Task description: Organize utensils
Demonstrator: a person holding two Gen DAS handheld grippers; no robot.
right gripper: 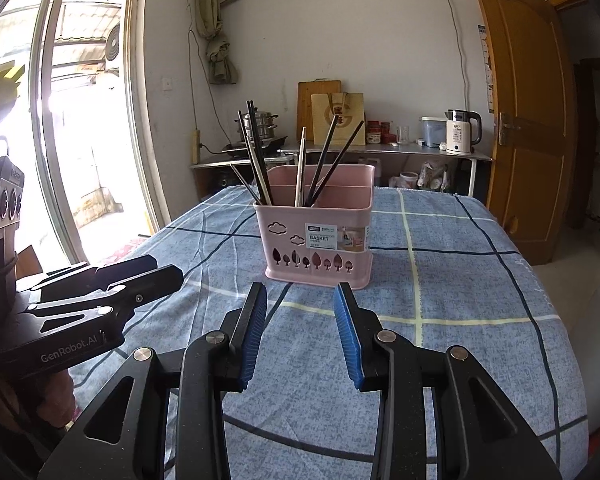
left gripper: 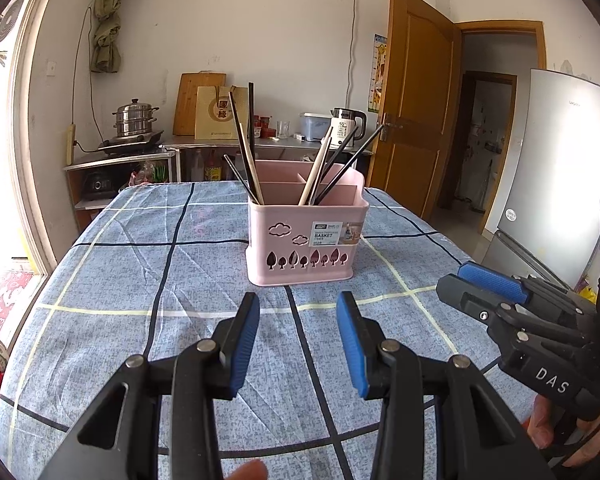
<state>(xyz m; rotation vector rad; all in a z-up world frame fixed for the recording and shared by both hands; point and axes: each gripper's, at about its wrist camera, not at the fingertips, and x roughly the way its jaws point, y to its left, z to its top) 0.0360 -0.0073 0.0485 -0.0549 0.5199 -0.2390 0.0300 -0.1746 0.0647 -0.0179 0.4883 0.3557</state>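
A blue checked tablecloth is stretching out beneath both claws. Just ahead of them, the pink basket is holding the chopsticks, leaning in two compartments, so sorting looks largely done. The left gripper and right gripper are hovering spread, gripping nothing.

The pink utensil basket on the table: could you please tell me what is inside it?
The pink utensil basket holds black chopsticks and light wooden chopsticks, leaning in two front compartments. Dividers show behind them. Its walls hide the chopsticks' lower ends and the compartment floors.
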